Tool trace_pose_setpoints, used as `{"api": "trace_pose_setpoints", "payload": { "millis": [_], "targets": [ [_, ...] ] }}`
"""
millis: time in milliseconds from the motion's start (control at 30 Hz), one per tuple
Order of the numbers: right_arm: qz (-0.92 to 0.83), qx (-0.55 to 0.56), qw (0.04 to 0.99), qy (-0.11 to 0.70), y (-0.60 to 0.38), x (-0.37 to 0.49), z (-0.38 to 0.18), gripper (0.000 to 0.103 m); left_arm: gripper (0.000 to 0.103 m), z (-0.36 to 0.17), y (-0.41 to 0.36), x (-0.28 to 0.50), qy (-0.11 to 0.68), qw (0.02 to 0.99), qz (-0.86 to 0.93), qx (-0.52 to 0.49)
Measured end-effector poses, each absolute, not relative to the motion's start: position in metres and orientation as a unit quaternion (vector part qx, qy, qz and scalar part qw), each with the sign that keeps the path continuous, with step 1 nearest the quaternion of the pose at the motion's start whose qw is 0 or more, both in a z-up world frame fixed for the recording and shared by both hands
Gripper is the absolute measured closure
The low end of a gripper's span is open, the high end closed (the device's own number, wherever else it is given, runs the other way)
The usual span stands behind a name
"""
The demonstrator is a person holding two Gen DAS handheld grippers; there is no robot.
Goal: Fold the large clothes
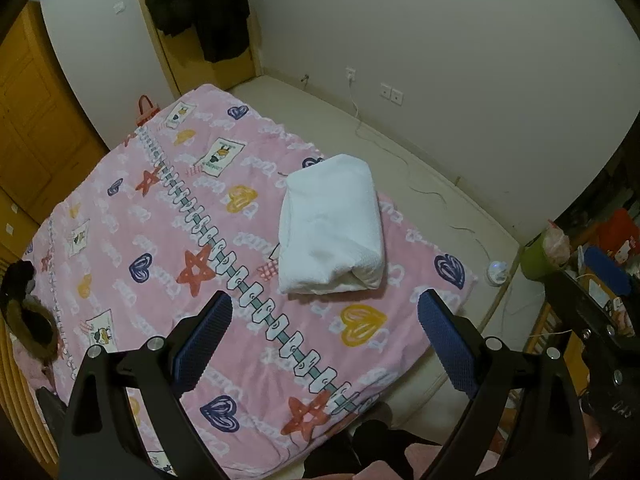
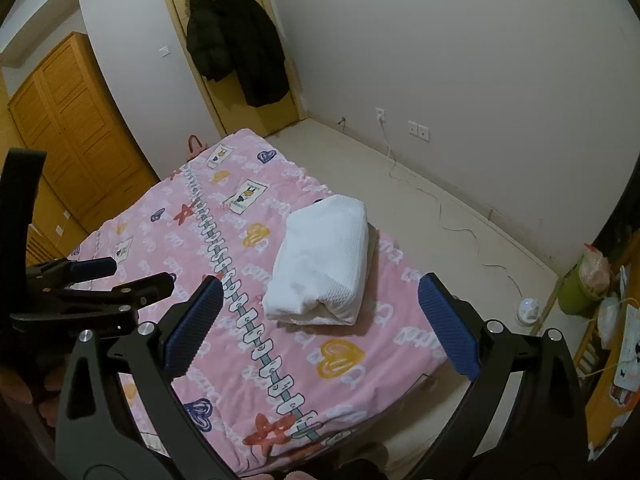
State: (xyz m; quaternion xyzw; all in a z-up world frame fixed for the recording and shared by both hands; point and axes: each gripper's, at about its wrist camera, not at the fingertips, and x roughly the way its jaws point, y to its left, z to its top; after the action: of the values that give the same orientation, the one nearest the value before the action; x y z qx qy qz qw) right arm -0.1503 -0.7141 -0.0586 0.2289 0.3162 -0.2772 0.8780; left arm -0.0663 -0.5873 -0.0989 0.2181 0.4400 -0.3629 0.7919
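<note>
White garment (image 1: 330, 226) sits folded on pink blanket (image 1: 132, 216); left tongs (image 1: 324, 316) and right tongs (image 2: 320, 300) wide open, empty. Fold looks done; keep clear.

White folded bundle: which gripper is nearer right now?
Right, slightly. The right gripper hangs open just short of the white bundle; the left gripper sits open beside it, a bit further back.

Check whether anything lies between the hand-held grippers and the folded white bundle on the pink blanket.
Nothing visible does. Only bare pink patterned blanket lies between the open left hand-held gripper, the open right hand-held gripper and the folded white textured cloth bundle.
</note>
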Motion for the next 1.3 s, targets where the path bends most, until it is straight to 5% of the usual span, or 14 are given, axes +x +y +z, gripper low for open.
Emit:
{"api": "trace_pose_setpoints", "payload": {
  "millis": [1300],
  "targets": [
    [-0.289, 0.235, 0.873, 0.316, -0.692, -0.152, -0.06, 0.007, 0.012, -0.094, -0.581, -0.063, 0.434, 0.794, -0.37, 0.213]
  ]
}}
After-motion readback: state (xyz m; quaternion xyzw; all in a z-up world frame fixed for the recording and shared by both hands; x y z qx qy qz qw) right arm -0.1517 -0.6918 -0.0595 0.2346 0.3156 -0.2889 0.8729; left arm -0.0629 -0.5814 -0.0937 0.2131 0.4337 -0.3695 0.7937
